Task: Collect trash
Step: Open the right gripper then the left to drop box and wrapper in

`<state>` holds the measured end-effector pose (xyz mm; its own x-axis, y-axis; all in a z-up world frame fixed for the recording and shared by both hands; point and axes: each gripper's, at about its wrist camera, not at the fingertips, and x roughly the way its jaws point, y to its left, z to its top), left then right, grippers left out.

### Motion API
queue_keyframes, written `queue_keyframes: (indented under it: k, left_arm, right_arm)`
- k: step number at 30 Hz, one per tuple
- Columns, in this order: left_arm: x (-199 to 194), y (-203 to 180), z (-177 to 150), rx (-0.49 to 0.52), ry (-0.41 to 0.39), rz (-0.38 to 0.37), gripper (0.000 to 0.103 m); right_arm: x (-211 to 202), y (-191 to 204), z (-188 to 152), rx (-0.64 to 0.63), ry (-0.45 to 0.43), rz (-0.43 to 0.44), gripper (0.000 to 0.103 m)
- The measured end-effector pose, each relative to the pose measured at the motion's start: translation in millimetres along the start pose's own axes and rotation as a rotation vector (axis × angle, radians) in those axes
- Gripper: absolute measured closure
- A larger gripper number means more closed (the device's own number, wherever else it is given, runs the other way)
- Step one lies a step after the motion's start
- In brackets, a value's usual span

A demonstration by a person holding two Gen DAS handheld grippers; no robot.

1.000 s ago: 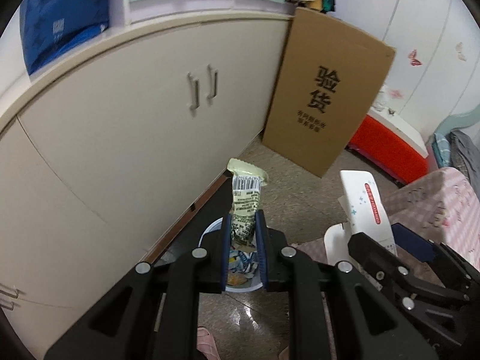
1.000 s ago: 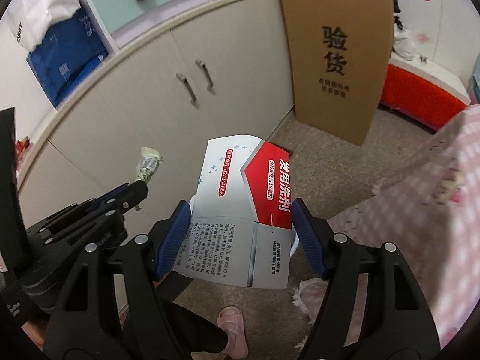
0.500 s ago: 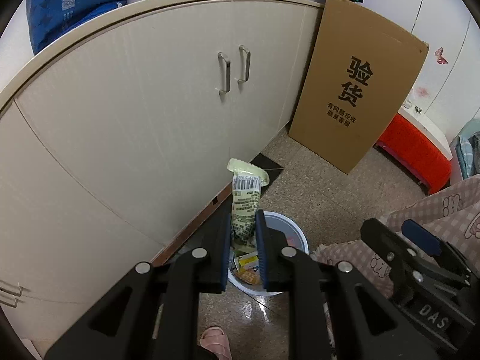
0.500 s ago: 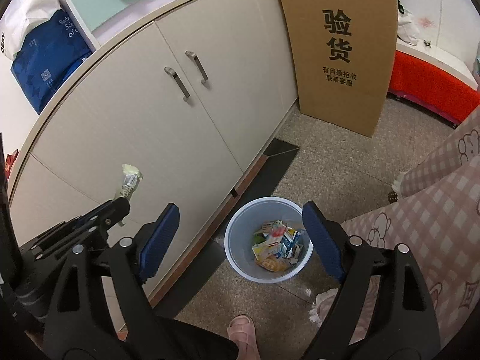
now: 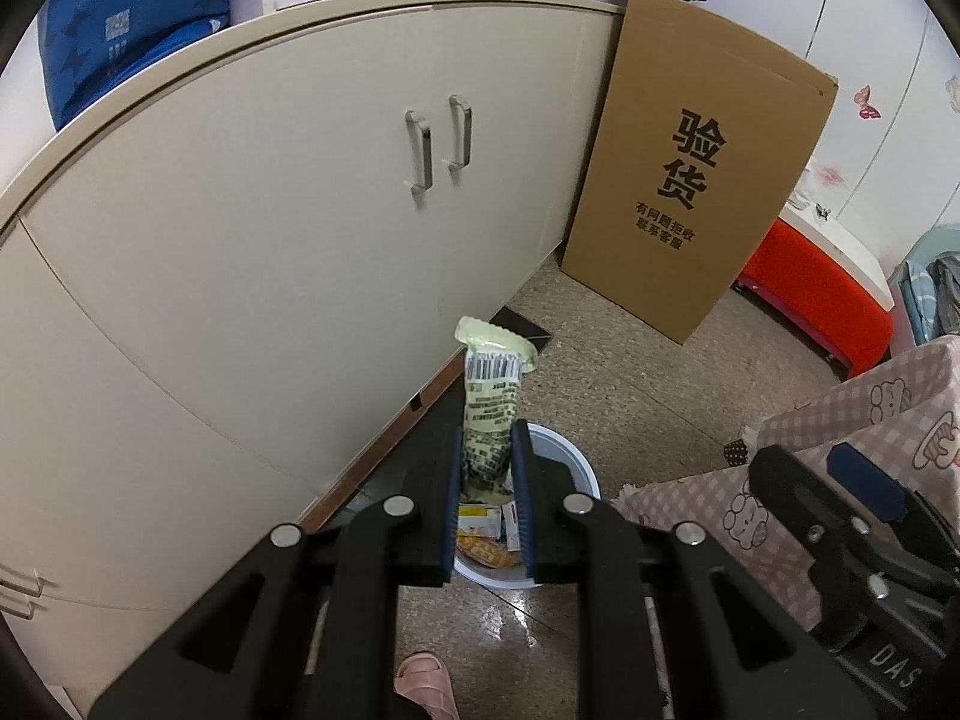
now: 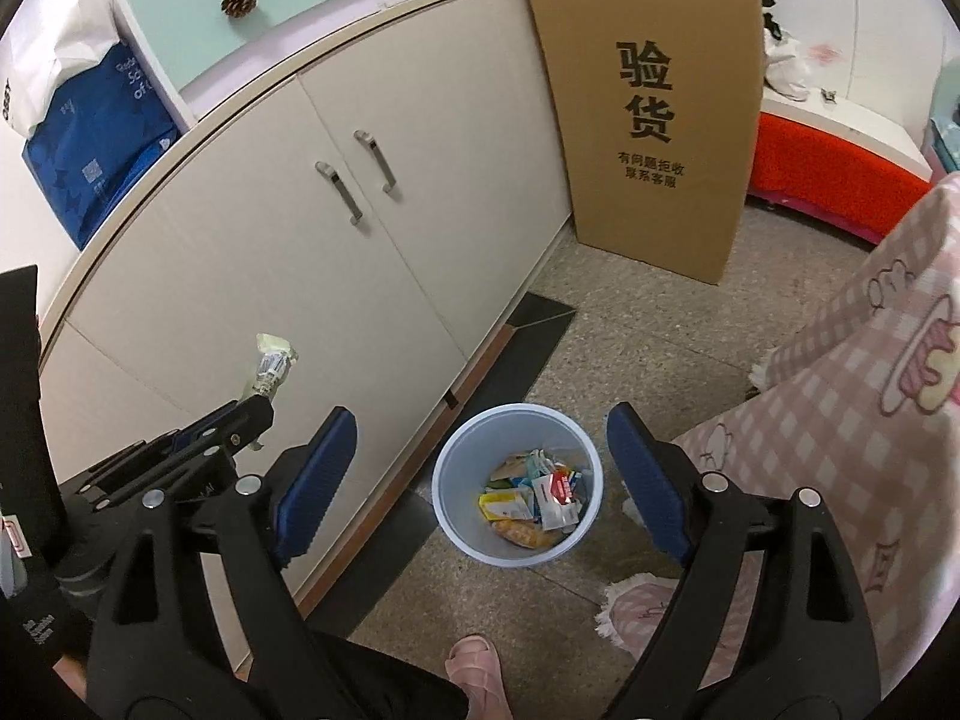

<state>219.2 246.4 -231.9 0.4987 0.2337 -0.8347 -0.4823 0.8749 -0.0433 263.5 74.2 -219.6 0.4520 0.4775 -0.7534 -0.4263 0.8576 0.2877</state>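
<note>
My left gripper (image 5: pixel 487 468) is pinching a pale green snack wrapper (image 5: pixel 491 396) between its blue pads, with the wrapper standing upright out of the jaws and its barcode and crimped top end showing above them. Seen from the right wrist, that same wrapper (image 6: pixel 273 363) sticks up at the left side, in front of the cream cabinet doors (image 6: pixel 384 252).

My right gripper (image 6: pixel 480 471) has just been opening and its jaws now stand spread wide, with nothing between the pads. Framed in the gap below them is a round pale blue trash bin (image 6: pixel 447 495) on the speckled stone floor (image 6: pixel 648 348), just beside the cabinet base. Crumpled wrappers and a white and red carton lie in the bottom of the bin.

A tall brown cardboard box (image 6: pixel 654 102) printed with black characters leans against the cabinet's far end. A pink checked cloth (image 6: pixel 852 396) hangs at the right, and a pink slipper (image 6: pixel 477 669) on a foot shows at the lower edge
</note>
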Motion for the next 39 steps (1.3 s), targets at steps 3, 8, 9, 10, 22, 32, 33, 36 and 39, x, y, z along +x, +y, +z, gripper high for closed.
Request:
queue_keyframes:
  k: [3, 8, 9, 10, 22, 32, 33, 36, 39]
  left_arm:
    - [0.0, -3.3, 1.7, 0.005, 0.001, -0.007, 0.087]
    - [1.4, -11.7, 3.2, 0.020, 0.003, -0.016, 0.087]
    - [2.3, -13.7, 3.6, 0.024, 0.003, -0.017, 0.087]
    - [3.2, -15.2, 4.3, 0.026, 0.004, -0.017, 0.087]
    - [19.4, -41.2, 15.4, 0.065, 0.014, -0.024, 0.085]
    - [20.1, -43.1, 19.3, 0.044, 0.009, -0.024, 0.048]
    - [19.0, -42.3, 19.0, 0.043, 0.008, -0.023, 0.047]
    - [10.2, -39.8, 16.6, 0.038, 0.001, -0.030, 0.044]
    - [-1.5, -38.1, 13.5, 0.038, -0.010, -0.036, 0.043]
  right_arm:
    - [-5.4, -5.7, 0.4, 0.013, -0.015, -0.002, 0.019]
    - [-12.3, -12.3, 0.6, 0.017, -0.042, -0.026, 0.018]
    - [-13.4, -13.2, 0.6, 0.016, -0.050, -0.038, 0.018]
    - [-14.0, -14.5, 0.9, 0.017, -0.055, -0.048, 0.018]
    - [-15.2, -32.6, 4.8, 0.065, -0.110, -0.083, 0.018]
    - [-21.2, -37.7, 3.2, 0.084, -0.116, -0.081, 0.018]
    - [-23.7, -37.7, 2.6, 0.084, -0.116, -0.080, 0.018]
    - [-34.3, -36.5, 0.2, 0.082, -0.124, -0.075, 0.018]
    - [-50.3, -32.4, -2.2, 0.070, -0.138, -0.075, 0.018]
